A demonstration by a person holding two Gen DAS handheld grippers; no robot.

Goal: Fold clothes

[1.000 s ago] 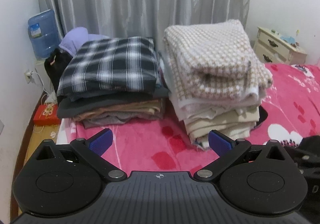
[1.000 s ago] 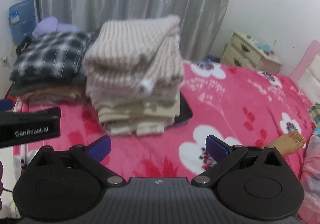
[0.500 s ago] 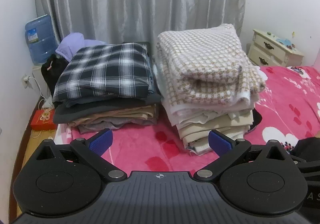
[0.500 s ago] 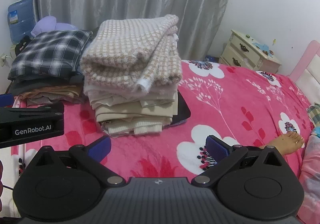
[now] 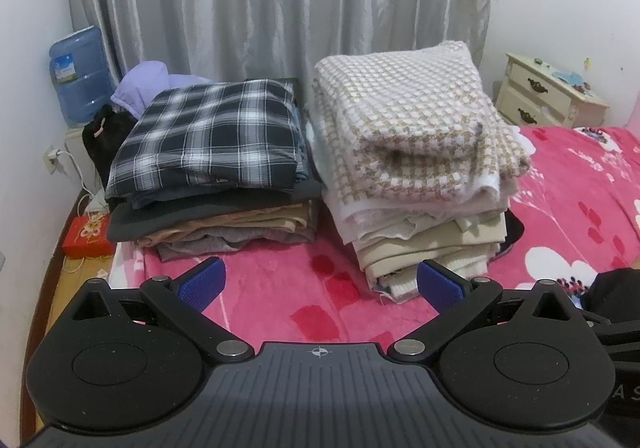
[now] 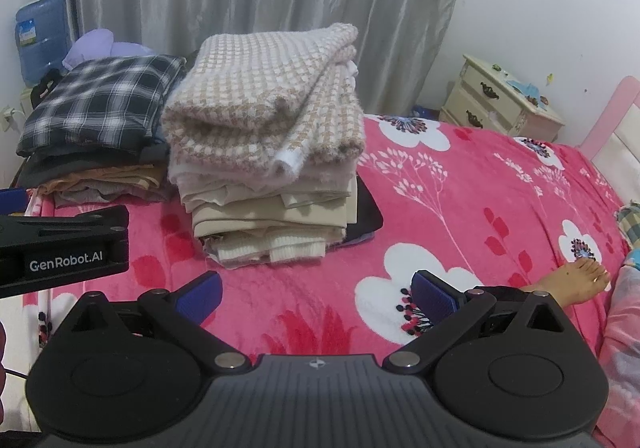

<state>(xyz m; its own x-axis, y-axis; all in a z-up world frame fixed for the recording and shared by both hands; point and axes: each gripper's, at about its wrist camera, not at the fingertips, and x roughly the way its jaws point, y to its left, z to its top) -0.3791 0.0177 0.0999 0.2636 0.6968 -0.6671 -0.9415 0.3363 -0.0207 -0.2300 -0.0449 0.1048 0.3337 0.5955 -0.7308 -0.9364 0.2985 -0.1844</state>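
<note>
We judge the folding nearly done: two folded stacks sit side by side at the bed's [image 6: 500, 207] far end by the curtain, one topped by a dark plaid shirt [image 5: 216, 135], the other by a beige-and-white checked knit [image 5: 416, 127]. No loose garment shows. Our left gripper [image 5: 320, 284] and right gripper [image 6: 316, 294] hover with jaws spread wide, holding nothing.

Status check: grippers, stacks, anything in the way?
Left gripper open, empty. Right gripper open, empty. Plaid stack and knit stack folded on the bed. Bare foot near right gripper.
</note>
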